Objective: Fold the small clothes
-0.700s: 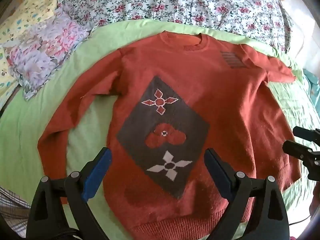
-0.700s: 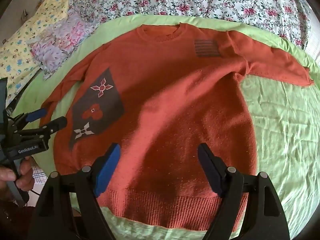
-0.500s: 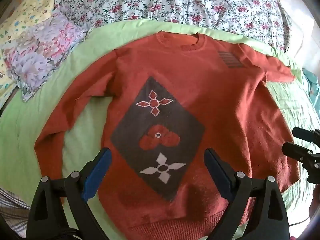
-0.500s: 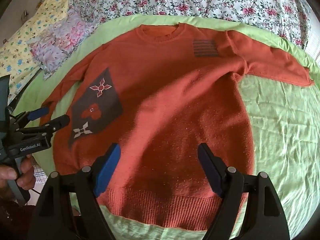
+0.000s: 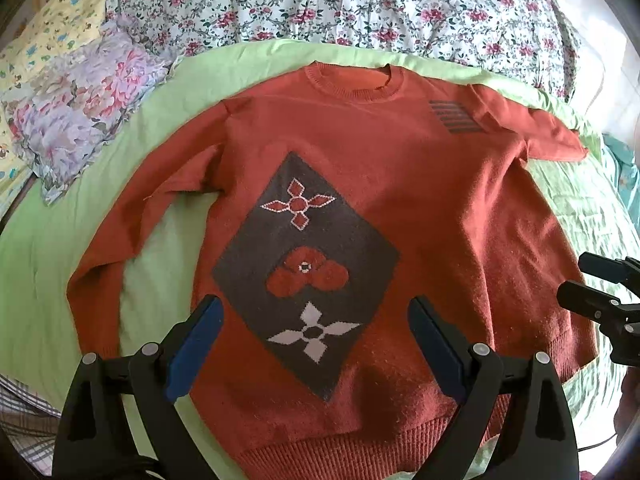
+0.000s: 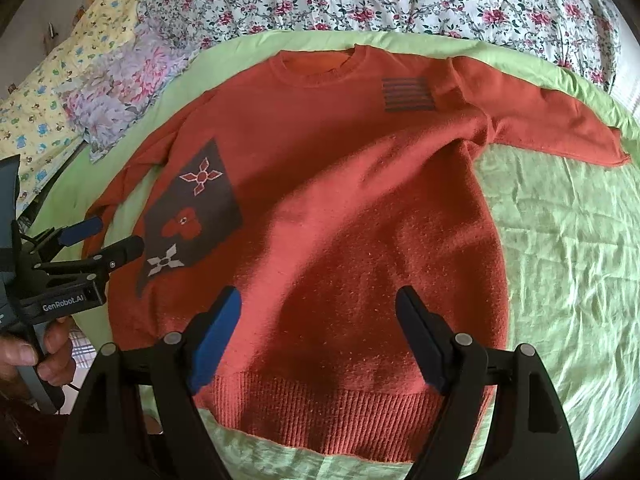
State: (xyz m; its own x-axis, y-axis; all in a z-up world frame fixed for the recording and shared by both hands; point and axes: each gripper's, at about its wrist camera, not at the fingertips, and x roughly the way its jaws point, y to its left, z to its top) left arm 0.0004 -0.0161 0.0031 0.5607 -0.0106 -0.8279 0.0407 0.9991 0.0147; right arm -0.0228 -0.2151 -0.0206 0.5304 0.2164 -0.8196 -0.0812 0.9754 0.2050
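Note:
A small rust-orange sweater (image 5: 432, 184) lies flat, front up, on a light green sheet (image 5: 44, 248), both sleeves spread out. It has a dark diamond patch with flowers (image 5: 306, 268) and a striped patch near one shoulder. It also shows in the right wrist view (image 6: 344, 216). My left gripper (image 5: 314, 320) is open and empty, hovering over the sweater's lower left part. My right gripper (image 6: 318, 312) is open and empty, hovering over the lower right part near the ribbed hem (image 6: 320, 412). Each gripper shows at the edge of the other's view.
A floral quilt (image 5: 340, 4) lies behind the sweater's collar. A folded purple floral cloth (image 5: 80, 108) and a yellow print cloth (image 5: 52, 20) lie at the far left. The green sheet (image 6: 568, 272) extends to the right of the sweater.
The left gripper has shifted slightly right and forward over the sweater, so the diamond patch sits more to the left and lower. The right gripper has barely moved. Both stay open.

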